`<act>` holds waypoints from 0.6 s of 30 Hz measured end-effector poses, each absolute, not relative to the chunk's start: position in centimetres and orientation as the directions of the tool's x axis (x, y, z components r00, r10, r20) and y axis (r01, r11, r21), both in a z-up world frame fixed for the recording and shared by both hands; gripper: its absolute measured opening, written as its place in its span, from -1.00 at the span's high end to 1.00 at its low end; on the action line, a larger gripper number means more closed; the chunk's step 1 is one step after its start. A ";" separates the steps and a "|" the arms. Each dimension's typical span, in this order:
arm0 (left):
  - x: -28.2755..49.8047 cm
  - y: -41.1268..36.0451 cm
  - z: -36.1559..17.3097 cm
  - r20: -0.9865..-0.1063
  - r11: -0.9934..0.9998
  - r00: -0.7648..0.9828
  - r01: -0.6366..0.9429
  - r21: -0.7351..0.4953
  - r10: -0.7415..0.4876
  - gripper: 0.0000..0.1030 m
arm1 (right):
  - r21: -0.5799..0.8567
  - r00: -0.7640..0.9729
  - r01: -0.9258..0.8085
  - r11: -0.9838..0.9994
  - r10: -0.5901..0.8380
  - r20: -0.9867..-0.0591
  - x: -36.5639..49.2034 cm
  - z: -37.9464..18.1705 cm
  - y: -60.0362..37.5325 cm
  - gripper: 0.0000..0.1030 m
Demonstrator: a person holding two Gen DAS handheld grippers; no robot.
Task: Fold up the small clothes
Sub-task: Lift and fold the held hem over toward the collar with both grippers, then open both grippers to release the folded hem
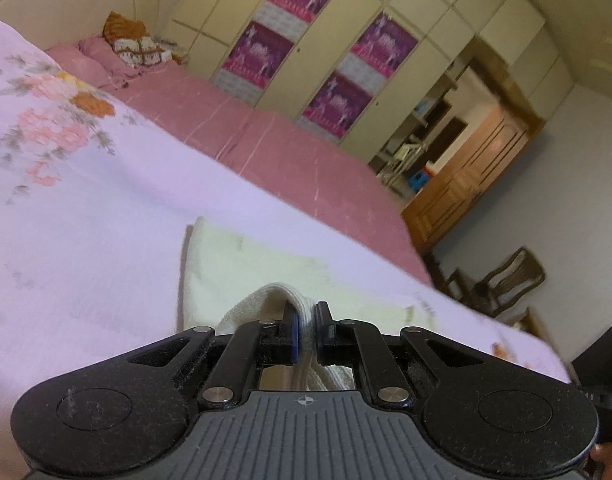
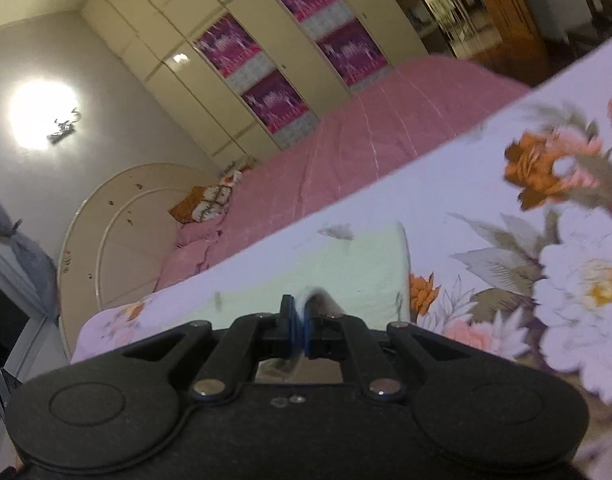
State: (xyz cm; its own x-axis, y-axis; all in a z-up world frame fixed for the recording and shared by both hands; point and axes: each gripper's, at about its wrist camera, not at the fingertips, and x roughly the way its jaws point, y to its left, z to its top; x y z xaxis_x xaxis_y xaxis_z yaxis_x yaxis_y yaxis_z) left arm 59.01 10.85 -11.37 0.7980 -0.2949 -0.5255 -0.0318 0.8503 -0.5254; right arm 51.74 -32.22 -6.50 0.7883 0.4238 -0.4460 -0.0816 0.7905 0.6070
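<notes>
Carrying the pale garment [image 1: 242,264] over the floral sheet [image 1: 86,208], left gripper [image 1: 305,320] and right gripper [image 2: 302,312] both clamping cloth, keeping edges level and taut

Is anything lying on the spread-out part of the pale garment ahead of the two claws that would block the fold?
Nothing visible does. The left claw and right claw each pinch the pale garment, and its flat part on the floral sheet is bare.
</notes>
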 end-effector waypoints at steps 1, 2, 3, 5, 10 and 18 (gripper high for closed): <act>59.9 10.8 -11.9 -0.533 0.854 0.791 -0.027 -0.519 -0.299 0.84 | 0.612 0.783 -0.072 0.788 0.424 -0.454 52.8 -7.3 -32.3 0.90; 60.4 10.7 -12.2 -0.536 0.858 0.788 -0.021 -0.513 -0.301 0.84 | 0.619 0.780 -0.065 0.783 0.427 -0.458 53.5 -8.0 -32.3 0.90; 60.6 10.8 -12.6 -0.536 0.863 0.790 -0.018 -0.506 -0.298 0.84 | 0.624 0.777 -0.062 0.779 0.430 -0.460 54.0 -8.4 -32.3 0.90; 61.4 10.7 -12.9 -0.524 0.874 0.804 -0.012 -0.487 -0.281 0.82 | 0.626 0.772 -0.055 0.778 0.431 -0.468 55.2 -9.3 -32.4 0.90; 61.7 10.7 -12.5 -0.449 0.886 0.862 0.002 -0.463 -0.236 -0.50 | 0.611 0.794 -0.085 0.787 0.424 -0.436 56.4 -10.5 -32.4 0.38; 62.4 10.3 -12.1 -0.494 0.933 0.821 0.122 -0.338 -0.286 -0.25 | 0.573 0.845 -0.106 0.813 0.377 -0.378 55.3 -9.1 -33.6 0.15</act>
State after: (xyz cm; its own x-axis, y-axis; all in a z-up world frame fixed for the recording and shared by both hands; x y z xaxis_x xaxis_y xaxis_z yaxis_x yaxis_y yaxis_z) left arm 62.37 10.28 -12.12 0.8212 -0.2858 -0.4939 0.1215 0.9333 -0.3380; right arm 55.25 -33.62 -9.05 0.8453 0.3772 -0.3783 -0.1065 0.8128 0.5727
